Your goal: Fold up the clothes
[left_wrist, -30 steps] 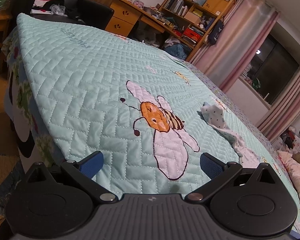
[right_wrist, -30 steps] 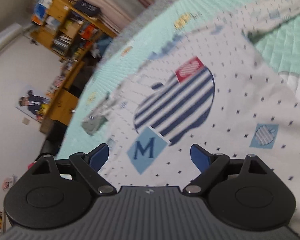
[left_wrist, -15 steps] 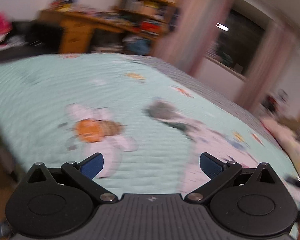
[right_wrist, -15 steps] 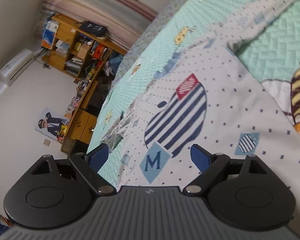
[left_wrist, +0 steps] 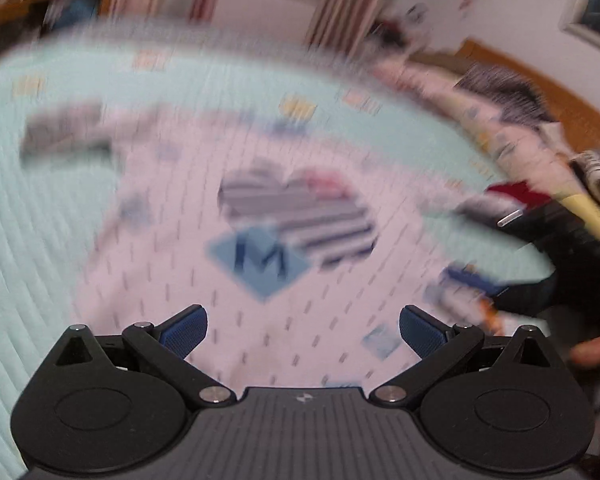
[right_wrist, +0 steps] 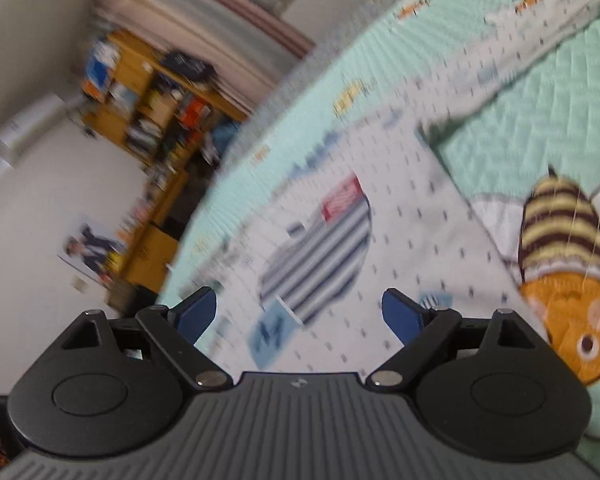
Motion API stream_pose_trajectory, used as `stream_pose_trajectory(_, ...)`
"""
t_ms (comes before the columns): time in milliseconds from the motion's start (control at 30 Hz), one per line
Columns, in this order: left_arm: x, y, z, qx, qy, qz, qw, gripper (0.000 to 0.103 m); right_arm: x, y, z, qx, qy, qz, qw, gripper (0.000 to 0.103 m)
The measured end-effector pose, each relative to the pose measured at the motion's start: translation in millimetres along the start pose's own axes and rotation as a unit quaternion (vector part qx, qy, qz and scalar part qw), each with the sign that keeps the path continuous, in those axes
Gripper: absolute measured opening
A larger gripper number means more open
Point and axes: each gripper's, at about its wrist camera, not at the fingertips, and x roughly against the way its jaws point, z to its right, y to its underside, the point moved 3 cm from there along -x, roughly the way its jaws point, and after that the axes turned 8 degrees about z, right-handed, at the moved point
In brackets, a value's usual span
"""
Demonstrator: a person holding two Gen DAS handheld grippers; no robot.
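A white dotted shirt (left_wrist: 172,264) with a striped apple print and a blue "M" patch lies spread on the mint quilted bedspread (left_wrist: 28,240). My left gripper (left_wrist: 303,332) hovers over the shirt's lower part, open, nothing between its blue pads. This view is heavily blurred. In the right wrist view the same shirt (right_wrist: 412,240) lies ahead with one sleeve (right_wrist: 532,36) stretched to the upper right. My right gripper (right_wrist: 299,316) is open above the shirt's hem near the "M" patch, holding nothing.
The other gripper and a hand (left_wrist: 592,356) show at the left wrist view's right edge. A pile of clothes (left_wrist: 500,120) lies by the wooden headboard (left_wrist: 548,80). A bee print (right_wrist: 560,264) marks the bedspread; a bookshelf (right_wrist: 148,100) stands beyond the bed's edge.
The left gripper swung fast from the bee print across the bed to face the shirt. The right gripper drifted a little, bringing the bee print into its view. Both stayed open.
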Motion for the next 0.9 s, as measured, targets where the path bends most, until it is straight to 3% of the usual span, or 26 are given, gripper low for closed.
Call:
stream_pose_trajectory(67,-17,14,-14,0.041,-0.002,-0.046,0.9981,0.102,1,-3,15,-0.002,0.025,0.0,1.0,0.09)
stream_pose_trajectory(133,-16,25,-19,0.039,0.004,-0.035,0.9986,0.102,3,-1,35,-0.018,0.052,-0.006,0.998,0.09)
stream_pose_trajectory(233,-17,29,-17,0.026,0.0,-0.04,0.9988,0.102,4,1,45,-0.018,0.03,-0.012,0.999,0.09)
stream_pose_trajectory(500,-22,12,-19,0.081,-0.017,-0.065,0.9944,0.102,-15,-11,22,0.012,-0.027,-0.057,0.998,0.09)
stream_pose_trajectory(600,-24,9,-22,0.097,-0.018,-0.072,0.9925,0.102,-19,-11,30,0.006,0.007,-0.078,0.997,0.09)
stream_pose_trajectory(733,-22,13,-21,0.09,-0.017,-0.065,0.9936,0.102,1,-10,26,0.005,0.015,-0.048,0.999,0.09)
stream_pose_trajectory(900,-19,22,-14,0.055,-0.021,-0.044,0.9973,0.102,24,-17,11,-0.003,-0.028,-0.007,1.0,0.09)
